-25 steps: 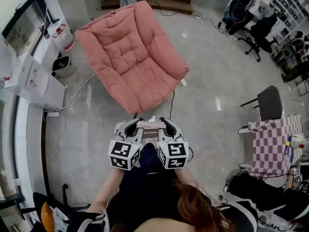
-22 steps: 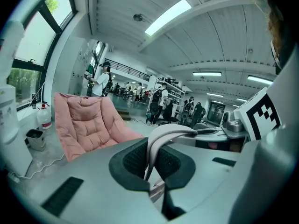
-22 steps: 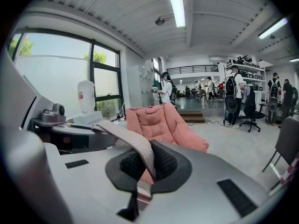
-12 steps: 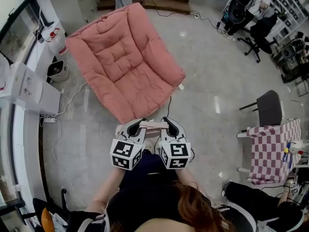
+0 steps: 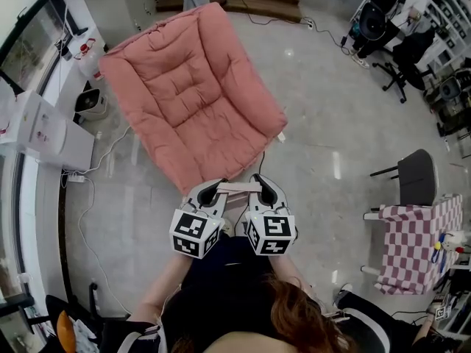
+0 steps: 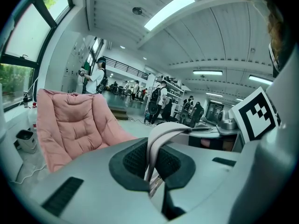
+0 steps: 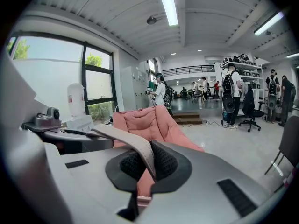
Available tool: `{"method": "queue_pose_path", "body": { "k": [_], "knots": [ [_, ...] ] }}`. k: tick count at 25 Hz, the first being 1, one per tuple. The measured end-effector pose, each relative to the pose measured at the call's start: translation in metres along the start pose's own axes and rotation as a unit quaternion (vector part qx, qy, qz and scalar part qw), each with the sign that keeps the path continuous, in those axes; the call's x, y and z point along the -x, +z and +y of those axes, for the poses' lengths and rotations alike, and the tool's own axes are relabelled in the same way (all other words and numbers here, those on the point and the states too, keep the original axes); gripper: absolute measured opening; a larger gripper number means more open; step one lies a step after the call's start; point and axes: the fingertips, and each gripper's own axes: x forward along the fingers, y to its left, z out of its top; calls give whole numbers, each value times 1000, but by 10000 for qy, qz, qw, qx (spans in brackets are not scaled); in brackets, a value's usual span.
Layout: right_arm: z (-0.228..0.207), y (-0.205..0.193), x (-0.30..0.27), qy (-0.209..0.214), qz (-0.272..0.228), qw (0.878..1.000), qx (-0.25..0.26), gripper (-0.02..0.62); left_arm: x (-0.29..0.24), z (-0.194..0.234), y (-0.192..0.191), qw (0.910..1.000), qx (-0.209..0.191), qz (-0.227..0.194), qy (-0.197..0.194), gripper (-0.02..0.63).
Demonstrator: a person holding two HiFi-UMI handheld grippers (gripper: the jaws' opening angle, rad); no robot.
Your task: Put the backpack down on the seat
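- The left tool [image 5: 209, 192] is clamped shut on a pale strap [image 5: 237, 187]. In the left gripper view the webbing is pinched flat between its dark pads [image 6: 134, 158] and arches out over the top.
- The right tool [image 5: 260, 190] is closed on the other end of the same strap, and the short span between the two tools looks fairly straight. Both sit just short of the near edge of the seat [image 5: 193, 98], on the person's side of it.
- The backpack's body is hidden under the two tools in the head view. It is judged to hang from the strap, off the seat. A strip of pink fabric [image 7: 140, 183] below the right tool's jaws may belong to it, though it cannot be told apart from the seat's own colour.
- A black cable [image 5: 260, 160] trails on the floor by the seat's near right corner.
- The seat is a pink quilted cushion chair with a raised back, and nothing lies on it.
- Step in hand, as judged: carrying the backpack up to the seat, with the set-down not yet begun.
- The next move calls for bringing both tools forward together over the middle of the cushion. They should be kept level so the strap does not slide, then lowered until the cushion takes the weight. Only then should either grip loosen.
- Wooden steps [image 5: 243, 6] lie beyond the seat's back.
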Motion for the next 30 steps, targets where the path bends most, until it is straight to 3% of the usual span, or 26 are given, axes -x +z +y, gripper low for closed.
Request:
{"method": "queue_pose_path", "body": {
  "k": [20,30],
  "knots": [
    [-32,60,1,4,-433,9990,61,34,-26,-20,58,9995,-133,-191,-202,20],
    [-47,116,-21,145,-428,9983,381,34,-54,-7,121,9980,-199,-458,-376,20]
  ]
}}
